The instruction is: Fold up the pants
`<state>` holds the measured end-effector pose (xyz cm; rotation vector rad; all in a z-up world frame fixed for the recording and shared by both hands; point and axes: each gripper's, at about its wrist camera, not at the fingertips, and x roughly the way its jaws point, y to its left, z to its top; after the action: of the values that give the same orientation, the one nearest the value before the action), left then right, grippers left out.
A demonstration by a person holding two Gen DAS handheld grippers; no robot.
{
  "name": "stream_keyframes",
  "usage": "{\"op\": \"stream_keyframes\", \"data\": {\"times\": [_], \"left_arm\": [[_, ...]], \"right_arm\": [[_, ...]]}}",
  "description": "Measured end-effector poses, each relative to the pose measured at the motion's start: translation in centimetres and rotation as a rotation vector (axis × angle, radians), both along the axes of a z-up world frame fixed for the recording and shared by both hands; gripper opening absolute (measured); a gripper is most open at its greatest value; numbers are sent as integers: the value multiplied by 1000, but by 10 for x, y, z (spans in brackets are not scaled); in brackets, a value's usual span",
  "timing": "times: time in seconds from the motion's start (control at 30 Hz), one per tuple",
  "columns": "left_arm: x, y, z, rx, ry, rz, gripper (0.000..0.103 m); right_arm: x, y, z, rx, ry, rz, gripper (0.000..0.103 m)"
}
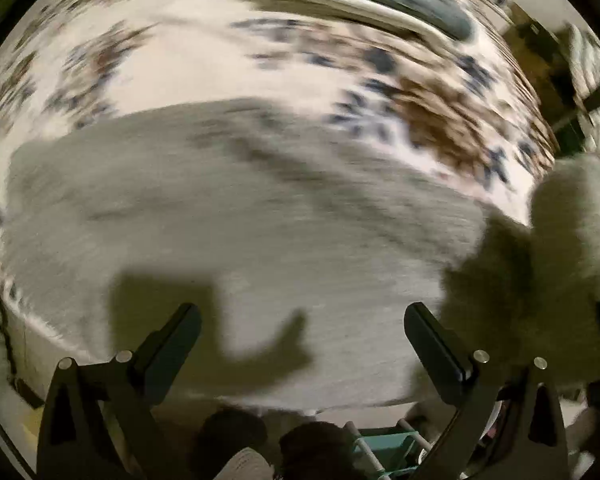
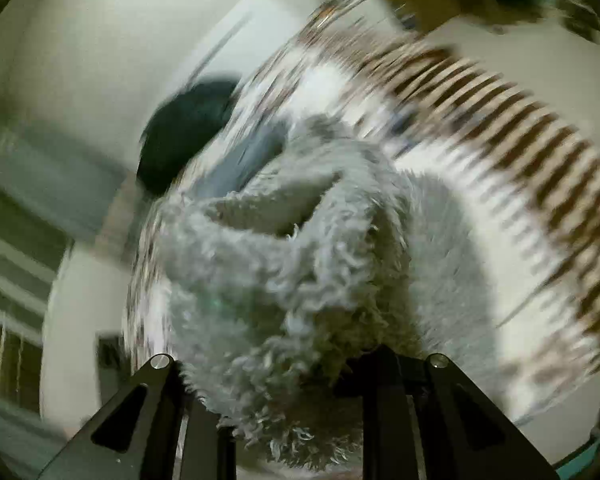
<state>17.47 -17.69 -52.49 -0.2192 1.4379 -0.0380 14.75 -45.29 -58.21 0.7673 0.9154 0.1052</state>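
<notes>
Evidently a fold is under way: the right gripper (image 2: 296,392) is clamped on a bunch of the fluffy grey pants (image 2: 292,264), lifting that end above the patterned bedspread (image 2: 520,128). The left gripper (image 1: 302,344) hovers with its fingers spread wide and nothing between them, over the flat part of the pants (image 1: 228,208) lying on the bedspread (image 1: 204,60). In the left view their long axis seems to run left to right, the raised end at the right. Next, I judge, the lifted end must travel across to the left and be laid flush.

left wrist above pants (image 1: 240,220); right wrist close, seemingly same pants
</notes>
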Motion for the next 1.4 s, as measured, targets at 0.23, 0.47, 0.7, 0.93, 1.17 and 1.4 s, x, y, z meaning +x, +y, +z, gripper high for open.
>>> {"op": "stream_keyframes", "data": {"times": [0.23,0.47,0.7,0.93,1.17,1.4], "left_arm": [[-45,132,-13,89,49,125,103],[-49,183,-11,71,28,205,103],[-6,118,14,-32,-69,109,103],[39,0,-12,-9,-97,-119,102],[50,-28,-15,-46,-193,-259,6],[58,33,5,-66,-185,-152,6]], "right_arm": [[14,187,-85,-214,178,394,26],[16,220,-80,-84,265,537,73],[3,126,-43,-108,318,278,85],[-4,33,-57,-147,409,59,85],[-11,4,-78,-127,452,-25,85],[-6,14,-87,-79,447,-11,85]]}}
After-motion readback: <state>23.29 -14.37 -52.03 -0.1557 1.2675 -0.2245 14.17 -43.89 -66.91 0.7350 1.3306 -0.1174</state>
